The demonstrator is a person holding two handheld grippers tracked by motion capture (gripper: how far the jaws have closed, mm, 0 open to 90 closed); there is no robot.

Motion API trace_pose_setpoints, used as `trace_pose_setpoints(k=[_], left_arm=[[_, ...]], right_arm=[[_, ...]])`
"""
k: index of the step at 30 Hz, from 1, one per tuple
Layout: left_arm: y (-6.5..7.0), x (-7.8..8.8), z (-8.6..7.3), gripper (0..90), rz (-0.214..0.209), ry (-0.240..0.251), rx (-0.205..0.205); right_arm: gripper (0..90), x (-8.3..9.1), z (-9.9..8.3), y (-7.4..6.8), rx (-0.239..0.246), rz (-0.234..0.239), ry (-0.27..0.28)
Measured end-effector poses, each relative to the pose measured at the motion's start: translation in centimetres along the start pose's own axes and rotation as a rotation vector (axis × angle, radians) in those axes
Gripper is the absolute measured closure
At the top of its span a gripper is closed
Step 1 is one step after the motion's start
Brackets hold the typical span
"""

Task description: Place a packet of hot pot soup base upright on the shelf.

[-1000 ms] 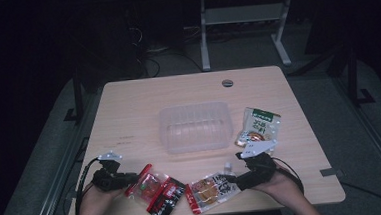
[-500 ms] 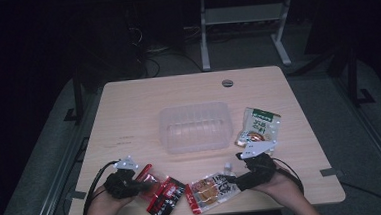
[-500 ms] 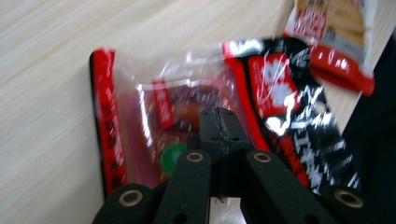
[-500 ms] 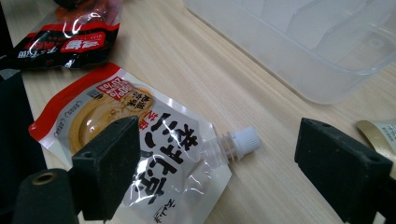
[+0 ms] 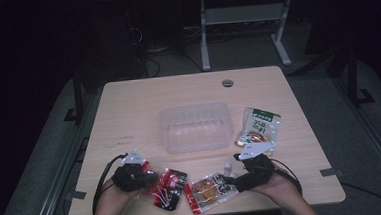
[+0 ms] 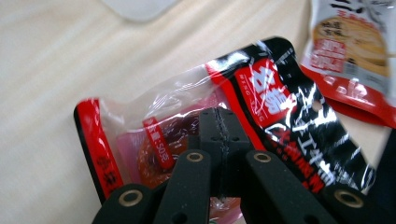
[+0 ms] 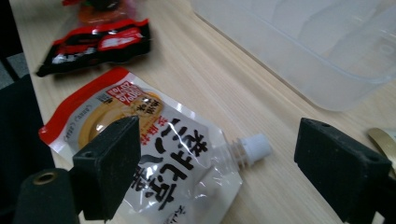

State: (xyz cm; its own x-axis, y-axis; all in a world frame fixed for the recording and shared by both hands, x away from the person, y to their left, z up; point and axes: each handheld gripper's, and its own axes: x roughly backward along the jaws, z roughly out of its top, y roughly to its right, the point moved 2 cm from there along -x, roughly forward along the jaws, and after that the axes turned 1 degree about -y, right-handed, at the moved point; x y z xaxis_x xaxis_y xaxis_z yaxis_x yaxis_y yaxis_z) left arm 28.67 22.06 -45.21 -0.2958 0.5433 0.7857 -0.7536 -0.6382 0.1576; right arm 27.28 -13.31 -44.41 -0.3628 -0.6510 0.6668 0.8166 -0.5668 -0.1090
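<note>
A red and black snack packet [image 5: 170,189] lies near the table's front edge, left of centre. My left gripper [image 5: 149,180] is shut on its clear end, the two jaws meeting over the plastic [image 6: 219,119] while the packet [image 6: 273,93] stretches away beyond them. To its right lies a white and red spouted pouch [image 5: 211,190]. My right gripper [image 5: 232,181] stands open over the pouch [image 7: 163,154], its pads wide apart on either side of the white cap and not touching it.
A clear plastic container [image 5: 194,127] sits mid-table, its corner close in the right gripper view [image 7: 299,42]. A green and gold packet [image 5: 260,126] lies right of it. The table's front edge runs just below both hands.
My left hand has slid right onto the red and black packet and its jaws have closed on the packet's end. The right gripper has stayed put and open.
</note>
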Motion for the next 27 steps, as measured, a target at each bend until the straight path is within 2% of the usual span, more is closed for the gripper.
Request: trace_pose_setpoints(k=[6,7,10,12,14,16,19,21,24,25,27], left_arm=[[-0.2,-0.8,1.0,89.8,0.017,0.013,-0.01],[-0.2,-0.7,1.0,89.8,0.021,0.014,-0.022],[-0.3,0.2,0.8,89.7,0.031,0.04,-0.021],[-0.7,0.9,0.4,89.8,0.066,0.035,-0.019],[-1.2,1.3,-0.3,89.8,0.103,0.01,-0.012],[-1.7,1.3,-1.0,89.8,0.113,-0.019,0.02],[-1.9,0.9,-1.7,89.8,0.097,-0.053,0.059],[-1.7,0.7,-1.8,89.8,0.092,-0.069,0.062],[-1.3,0.3,-1.7,89.8,0.089,-0.077,0.052],[-1.3,0.4,-1.7,89.8,0.094,-0.082,0.039],[-1.4,0.3,-1.7,89.8,0.092,-0.082,0.043]], right_arm=[[14.3,-1.5,1.1,-1.2,0.0,0.052,-0.005],[14.3,-2.0,1.4,-1.4,0.011,0.062,-0.005],[17.0,-3.2,2.3,-2.1,0.001,0.097,-0.023],[19.9,-4.1,2.8,-2.4,-0.007,0.118,-0.046],[22.1,-5.1,3.2,-2.6,-0.022,0.139,-0.074],[23.2,-6.0,3.5,-2.8,-0.041,0.165,-0.106],[26.4,-7.1,3.8,-2.9,-0.053,0.191,-0.122],[28.3,-7.6,4.1,-3.0,-0.086,0.207,-0.138],[28.9,-8.4,4.3,-2.9,-0.094,0.211,-0.14],[28.9,-8.5,4.4,-2.8,-0.111,0.212,-0.144],[28.9,-8.7,4.6,-2.4,-0.136,0.229,-0.129]])
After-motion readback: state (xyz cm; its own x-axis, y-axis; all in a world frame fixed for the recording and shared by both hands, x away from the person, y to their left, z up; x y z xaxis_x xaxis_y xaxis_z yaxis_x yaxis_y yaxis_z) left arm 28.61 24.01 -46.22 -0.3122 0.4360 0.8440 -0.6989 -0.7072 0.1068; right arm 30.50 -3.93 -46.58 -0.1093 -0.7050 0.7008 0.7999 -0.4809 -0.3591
